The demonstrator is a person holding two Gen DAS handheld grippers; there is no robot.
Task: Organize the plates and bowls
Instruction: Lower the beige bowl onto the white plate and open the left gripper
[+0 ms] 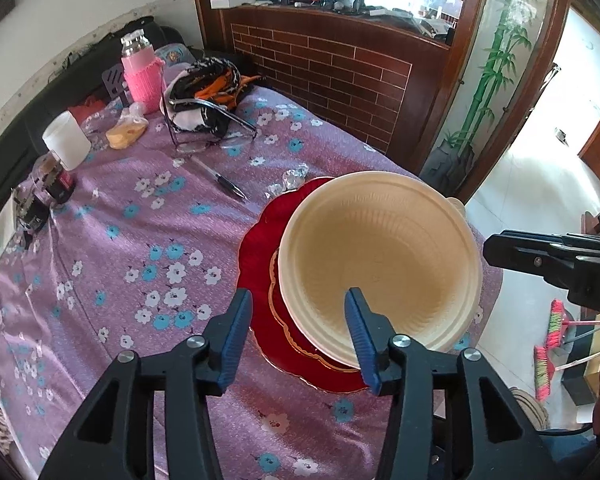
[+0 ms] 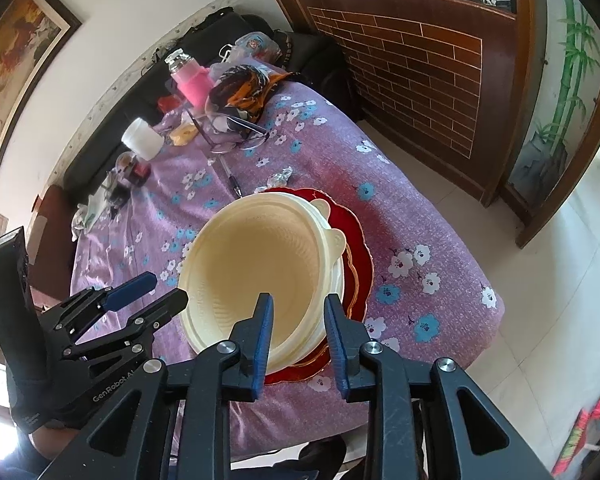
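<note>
The cream bowl (image 2: 260,276) sits nested on the red plate (image 1: 268,240) near the table (image 1: 120,240) edge, stacked to save space, while the left tool (image 1: 296,336) and right tool (image 2: 298,340) hover with jaws apart, holding nothing.

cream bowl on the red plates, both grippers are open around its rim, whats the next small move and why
Probably lift both grippers up and away. The ribbed cream plastic bowl already sits nested in the cream stack on the gold-rimmed red plate, and the left gripper and right gripper are both open, gripping nothing.
</note>
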